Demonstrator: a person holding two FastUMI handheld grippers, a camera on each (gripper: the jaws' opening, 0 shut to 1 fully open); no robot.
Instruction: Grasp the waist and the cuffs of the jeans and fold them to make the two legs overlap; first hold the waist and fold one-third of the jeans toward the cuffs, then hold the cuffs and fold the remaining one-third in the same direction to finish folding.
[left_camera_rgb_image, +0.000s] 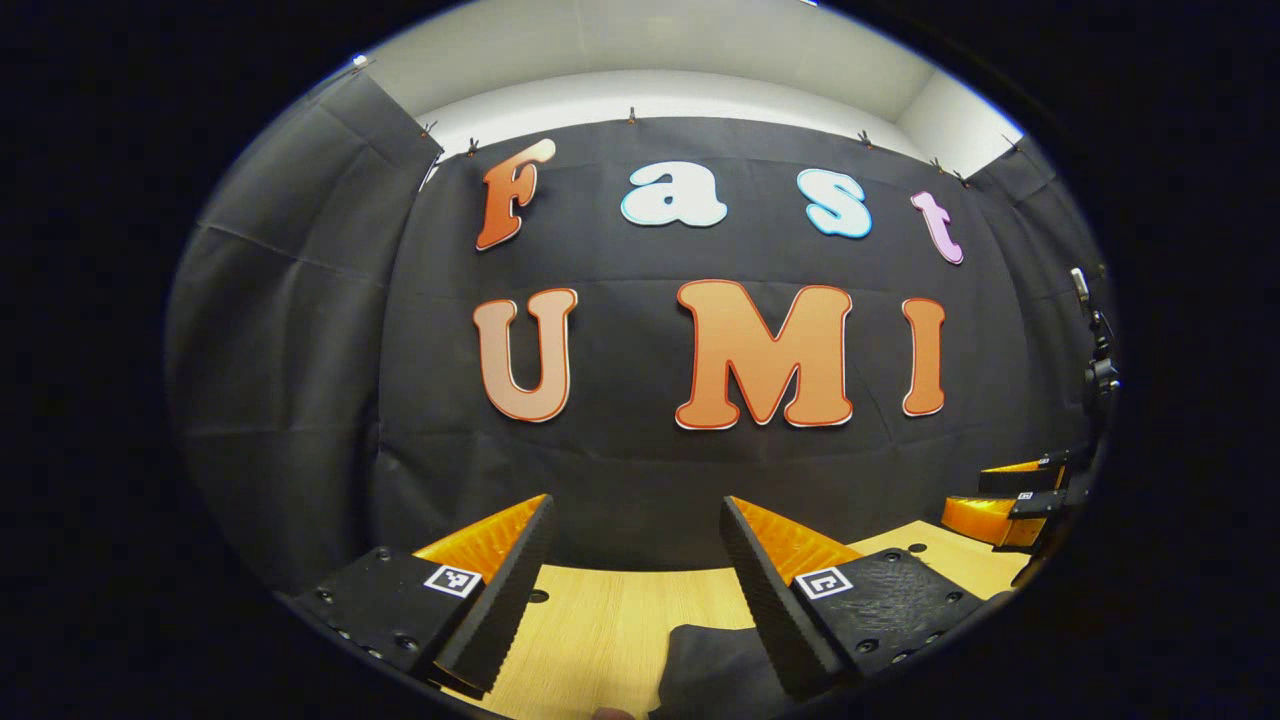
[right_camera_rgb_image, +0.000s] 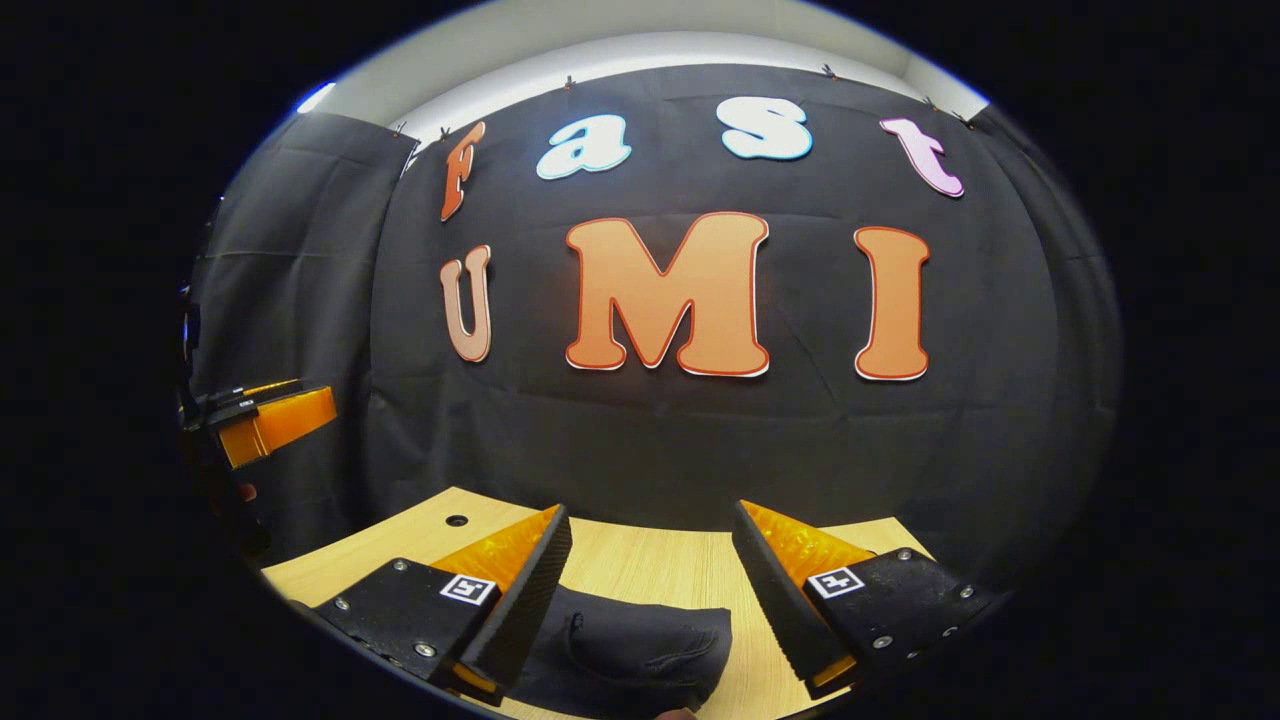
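Dark jeans (right_camera_rgb_image: 630, 645) lie as a small bundle on the wooden table (right_camera_rgb_image: 650, 565), below and between my right gripper's fingers. My right gripper (right_camera_rgb_image: 650, 530) is open, held above the cloth and not touching it. In the left gripper view a corner of the jeans (left_camera_rgb_image: 715, 665) shows low between the fingers, partly hidden by the right-hand finger. My left gripper (left_camera_rgb_image: 637, 515) is open with nothing between its fingers. The right gripper (left_camera_rgb_image: 1010, 500) shows at the far right edge of the left gripper view; the left gripper (right_camera_rgb_image: 265, 420) shows at the far left of the right gripper view.
The light wooden table (left_camera_rgb_image: 600, 625) has small round holes (right_camera_rgb_image: 457, 521) near its back edge. A black cloth wall (right_camera_rgb_image: 700, 440) stands close behind the table and wraps both sides. A dark stand (left_camera_rgb_image: 1098, 360) rises at the far right of the left gripper view.
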